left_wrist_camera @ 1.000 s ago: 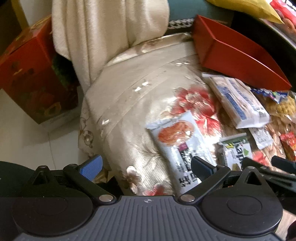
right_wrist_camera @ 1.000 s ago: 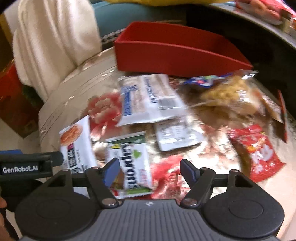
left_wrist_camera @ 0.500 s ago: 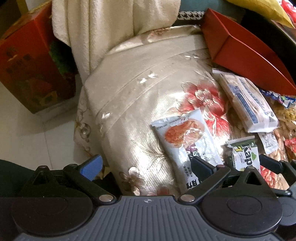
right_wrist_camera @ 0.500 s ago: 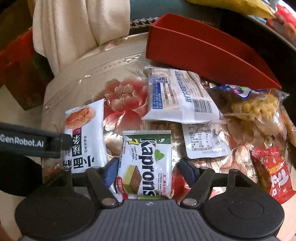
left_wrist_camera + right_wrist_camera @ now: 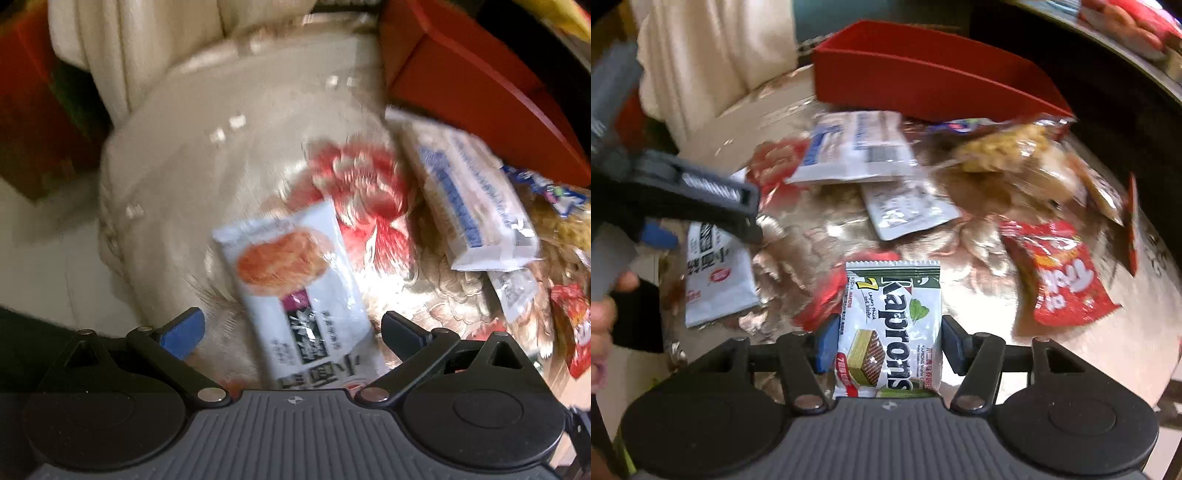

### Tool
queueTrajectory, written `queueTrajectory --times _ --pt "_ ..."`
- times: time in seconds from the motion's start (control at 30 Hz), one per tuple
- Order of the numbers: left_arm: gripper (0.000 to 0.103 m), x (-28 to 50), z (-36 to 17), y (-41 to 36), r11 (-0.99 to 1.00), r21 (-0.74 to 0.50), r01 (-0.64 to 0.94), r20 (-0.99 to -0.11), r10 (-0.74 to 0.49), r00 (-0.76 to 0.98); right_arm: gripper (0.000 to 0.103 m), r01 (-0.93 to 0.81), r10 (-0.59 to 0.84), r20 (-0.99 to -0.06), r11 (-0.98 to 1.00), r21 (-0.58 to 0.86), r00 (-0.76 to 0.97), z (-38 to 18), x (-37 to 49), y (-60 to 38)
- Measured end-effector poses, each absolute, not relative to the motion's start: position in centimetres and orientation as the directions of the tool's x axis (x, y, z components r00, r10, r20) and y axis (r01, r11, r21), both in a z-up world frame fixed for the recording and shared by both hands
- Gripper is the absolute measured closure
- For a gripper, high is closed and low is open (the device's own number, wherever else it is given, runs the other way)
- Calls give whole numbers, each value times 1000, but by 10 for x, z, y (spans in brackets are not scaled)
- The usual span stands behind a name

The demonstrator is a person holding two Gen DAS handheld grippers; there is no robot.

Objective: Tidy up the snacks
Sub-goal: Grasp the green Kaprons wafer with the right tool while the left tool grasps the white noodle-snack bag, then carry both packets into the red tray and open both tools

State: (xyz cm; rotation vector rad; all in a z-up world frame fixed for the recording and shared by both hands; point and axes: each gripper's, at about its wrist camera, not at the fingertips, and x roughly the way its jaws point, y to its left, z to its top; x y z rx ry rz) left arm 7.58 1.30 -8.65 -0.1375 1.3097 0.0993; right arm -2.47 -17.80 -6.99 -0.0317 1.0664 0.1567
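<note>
Two grippers are at work over a pile of snacks. Closest in, the right gripper (image 5: pixel 888 341) has just pulled its jaws in, and now they pinch the green and white wafer pack (image 5: pixel 891 328) by its two sides. The pack sits snug between the pads, and its top end sticks out past them. The left gripper (image 5: pixel 291 330) has its jaws wide apart. It hangs just over the white cracker pack (image 5: pixel 295 291), which lies flat on the shiny flowered cloth (image 5: pixel 229 177), and it is not squeezing it.

A bit farther out lie more snacks: a red bag (image 5: pixel 1063 273), a small silver pouch (image 5: pixel 908 206), a big white and blue pack (image 5: pixel 853 147) and a clear bag of yellow puffs (image 5: pixel 1008 151). At the far edge of the cloth stands the red tray (image 5: pixel 923 81). I can't see inside it from here.

I think this is the picking up step. The wafer pack is caught, so next the right hand should lift it, carry it over the other snacks and open up above the tray. The left hand needs to drop lower and close on the cracker pack. That pack is thin and flat, so it may slip.
</note>
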Motion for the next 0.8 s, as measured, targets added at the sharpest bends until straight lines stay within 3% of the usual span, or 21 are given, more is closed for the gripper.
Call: queueTrajectory --times 0.1,0.17,0.23,0.33,0.8 --pt "5 74 -88 5 987 -26 -158 -964 17 265 49 -125 132 -861 989 81 490 -64 -30 -189" --pt "27 70 -82 -2 992 -27 -124 -960 9 280 49 -118 141 -851 989 94 506 -59 -33 -195" --pt "42 64 -75 -11 998 -6 -61 -954 13 300 49 -110 145 -836 989 101 529 -52 -32 -199" --pt "50 53 -71 -15 1000 7 -27 -953 15 303 49 -96 143 -814 990 107 563 -42 -35 -204" --pt "54 61 9 -40 989 -95 116 -868 -139 477 49 3 96 -723 991 134 684 9 -14 -227"
